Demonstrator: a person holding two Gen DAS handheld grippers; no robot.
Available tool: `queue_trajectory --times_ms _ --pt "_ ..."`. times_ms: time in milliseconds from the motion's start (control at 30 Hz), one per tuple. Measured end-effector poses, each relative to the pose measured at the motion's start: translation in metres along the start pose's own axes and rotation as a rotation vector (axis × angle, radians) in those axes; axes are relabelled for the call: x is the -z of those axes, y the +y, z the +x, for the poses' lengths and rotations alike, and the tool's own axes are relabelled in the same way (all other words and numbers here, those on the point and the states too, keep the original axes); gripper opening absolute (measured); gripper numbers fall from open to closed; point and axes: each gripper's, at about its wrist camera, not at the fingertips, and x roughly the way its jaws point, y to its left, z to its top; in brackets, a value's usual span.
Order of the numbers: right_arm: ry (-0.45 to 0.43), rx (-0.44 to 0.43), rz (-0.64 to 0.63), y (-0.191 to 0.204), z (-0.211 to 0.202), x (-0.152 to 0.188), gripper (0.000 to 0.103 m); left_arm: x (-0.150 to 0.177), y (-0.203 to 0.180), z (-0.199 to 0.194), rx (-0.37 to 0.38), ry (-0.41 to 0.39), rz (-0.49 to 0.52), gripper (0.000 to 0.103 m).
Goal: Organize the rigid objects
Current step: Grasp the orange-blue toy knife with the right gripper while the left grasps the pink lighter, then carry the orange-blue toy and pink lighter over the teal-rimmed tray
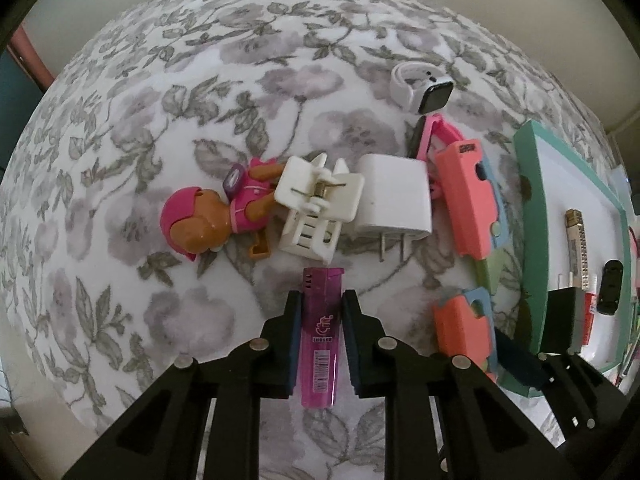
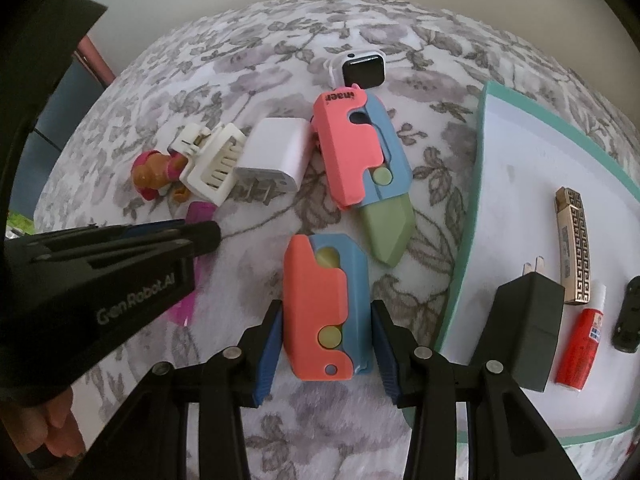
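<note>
The left tongs (image 1: 319,320) pinch a translucent purple lighter (image 1: 320,332) at its middle, balanced for carrying. The right tongs (image 2: 326,340) straddle a coral-and-blue toy knife (image 2: 324,312) on the floral bedspread (image 1: 160,120); whether their pads press it cannot be told. At three o'clock waits the teal-rimmed tray (image 2: 486,128), already holding a black plug (image 2: 528,328), likely the destination.
</note>
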Motion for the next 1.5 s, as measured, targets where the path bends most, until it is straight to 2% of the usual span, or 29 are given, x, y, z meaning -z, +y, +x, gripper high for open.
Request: queue_trajectory --times_ms 233,467,733,933,1233,1500 --pt "-0.017 -0.057 0.070 -0.016 -0.013 0.002 0.044 -0.004 -0.011 -0.040 0.015 -0.088 0.001 0.019" --pt "-0.139 -0.064 0.103 -0.031 -0.058 -0.004 0.044 -0.006 -0.018 -0.089 0.026 -0.226 0.000 0.012" --pt "-0.256 -0.044 0.211 -0.068 -0.103 -0.006 0.044 -0.007 -0.024 -0.097 0.044 -0.275 0.021 0.012" --pt "-0.296 -0.022 0.268 -0.089 -0.118 -0.007 0.044 -0.008 -0.038 -0.106 0.068 -0.315 0.038 0.012" --pt "-0.324 0.053 0.405 -0.148 -0.131 -0.001 0.044 -0.007 -0.094 -0.120 0.126 -0.351 0.137 0.012" --pt "-0.333 0.115 0.516 -0.195 -0.139 0.010 0.044 0.001 -0.158 -0.109 0.118 -0.334 0.271 0.012"
